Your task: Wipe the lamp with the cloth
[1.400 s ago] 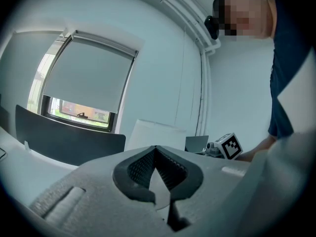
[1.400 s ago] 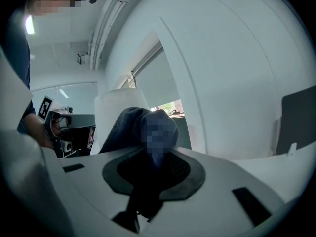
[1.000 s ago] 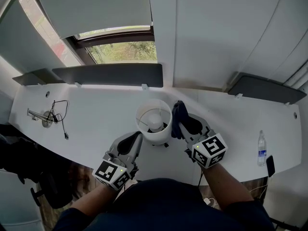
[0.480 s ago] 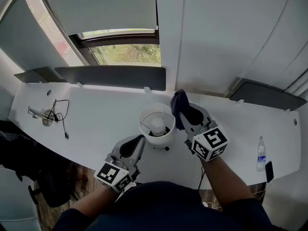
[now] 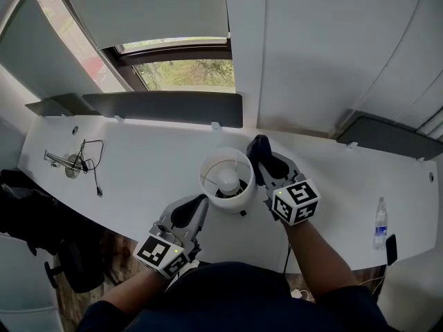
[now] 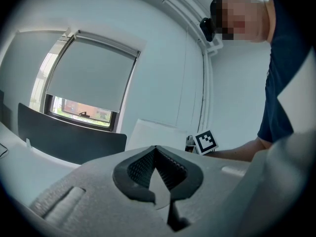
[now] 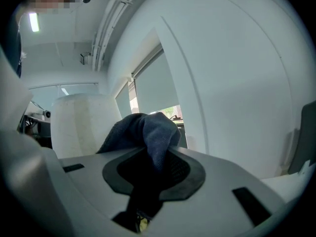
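Wiping looks midway, with most of the shade left: the right tool (image 5: 266, 164) grips the dark blue cloth (image 5: 257, 146) at the right rim of the white drum-shaded lamp (image 5: 225, 178) on the white desk (image 5: 138, 164); the left tool (image 5: 196, 205) is closed, empty, nearby.

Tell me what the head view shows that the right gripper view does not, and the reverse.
Only the head view: the left claw, the bulb inside the lamp, a water bottle and a cable on the table. Only the right gripper view: the jaws of the right claw shut on the cloth, and a ceiling light. Both: lamp, cloth, window.
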